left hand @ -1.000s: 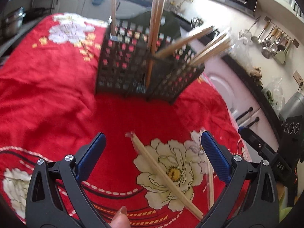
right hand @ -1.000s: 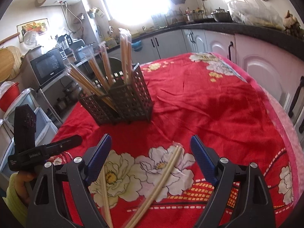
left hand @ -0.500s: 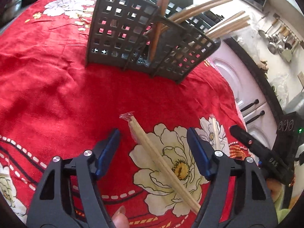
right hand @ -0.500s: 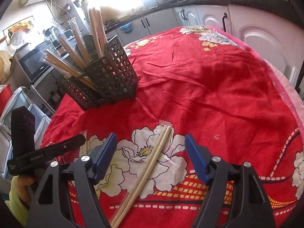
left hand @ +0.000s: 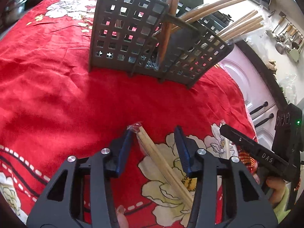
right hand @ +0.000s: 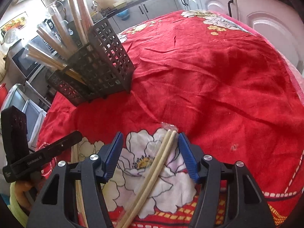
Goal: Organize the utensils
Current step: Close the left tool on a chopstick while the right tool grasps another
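Note:
A black lattice utensil caddy [left hand: 144, 43] stands on the red flowered cloth and holds several wrapped chopstick pairs; it also shows in the right wrist view [right hand: 98, 64]. My left gripper [left hand: 154, 148] is open, its jaws on either side of a wrapped chopstick pair [left hand: 161, 163] lying on the cloth. My right gripper [right hand: 150, 152] is open, its jaws on either side of another wrapped chopstick pair [right hand: 157, 167]. A third pair [right hand: 78, 186] lies at the left of the right wrist view.
The red cloth [right hand: 218, 76] covers a round table. Kitchen cabinets [right hand: 266, 24] and a counter stand behind. The other hand-held gripper shows at the right of the left wrist view [left hand: 266, 155] and at the left of the right wrist view [right hand: 28, 157].
Both grippers have moved down and forward toward the cloth. Their jaws have narrowed around the chopstick pairs. The caddy looks closer in the left wrist view.

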Demonstrator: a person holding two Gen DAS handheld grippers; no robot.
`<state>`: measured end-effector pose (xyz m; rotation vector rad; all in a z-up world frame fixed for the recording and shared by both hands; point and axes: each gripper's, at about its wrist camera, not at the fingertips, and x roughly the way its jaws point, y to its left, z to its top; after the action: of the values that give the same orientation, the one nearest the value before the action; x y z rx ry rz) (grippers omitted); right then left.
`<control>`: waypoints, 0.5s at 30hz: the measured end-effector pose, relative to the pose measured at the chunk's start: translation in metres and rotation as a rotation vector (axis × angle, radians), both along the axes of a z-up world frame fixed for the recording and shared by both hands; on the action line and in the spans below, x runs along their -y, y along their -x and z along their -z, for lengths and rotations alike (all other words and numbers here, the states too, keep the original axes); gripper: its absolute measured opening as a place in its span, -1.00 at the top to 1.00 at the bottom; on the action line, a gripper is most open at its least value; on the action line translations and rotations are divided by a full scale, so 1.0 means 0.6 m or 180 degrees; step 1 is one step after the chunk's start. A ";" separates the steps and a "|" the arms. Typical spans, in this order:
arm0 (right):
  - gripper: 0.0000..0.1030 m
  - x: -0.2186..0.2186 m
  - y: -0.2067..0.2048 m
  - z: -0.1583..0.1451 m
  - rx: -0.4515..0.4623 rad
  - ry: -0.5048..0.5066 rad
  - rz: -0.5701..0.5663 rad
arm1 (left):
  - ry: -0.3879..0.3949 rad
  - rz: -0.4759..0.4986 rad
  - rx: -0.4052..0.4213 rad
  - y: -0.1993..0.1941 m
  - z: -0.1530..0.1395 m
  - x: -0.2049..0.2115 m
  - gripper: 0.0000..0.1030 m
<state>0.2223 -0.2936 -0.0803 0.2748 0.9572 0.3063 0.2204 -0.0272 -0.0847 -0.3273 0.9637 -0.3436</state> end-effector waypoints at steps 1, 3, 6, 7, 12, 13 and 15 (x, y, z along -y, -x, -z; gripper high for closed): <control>-0.12 -0.001 -0.004 0.002 -0.0019 0.0002 -0.0006 | -0.0018 -0.0011 0.0003 -0.004 0.000 0.002 0.33; -0.12 -0.005 -0.010 0.002 -0.0029 0.0037 -0.0023 | -0.0058 -0.0020 0.0018 -0.007 0.000 0.006 0.39; -0.06 -0.011 -0.019 0.003 -0.0032 0.0126 -0.0047 | -0.0108 -0.0063 0.0038 -0.012 0.002 0.008 0.59; -0.04 -0.014 -0.022 0.004 -0.0024 0.0175 -0.0055 | -0.0106 -0.0079 0.0035 -0.013 0.003 0.006 0.66; 0.50 -0.024 -0.031 0.006 0.0068 0.0480 -0.0010 | -0.0022 -0.0139 0.0004 -0.017 0.007 -0.009 0.79; 0.56 -0.023 -0.031 0.006 0.0073 0.0494 0.0016 | -0.0016 -0.0139 0.0003 -0.017 0.007 -0.011 0.81; 0.68 -0.016 -0.031 0.005 0.0075 0.0442 0.0051 | 0.0009 -0.0141 -0.0002 -0.016 0.007 -0.018 0.83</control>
<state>0.2411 -0.2837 -0.0835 0.1514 0.9479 0.2268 0.2302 -0.0167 -0.0891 -0.3509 0.9551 -0.3046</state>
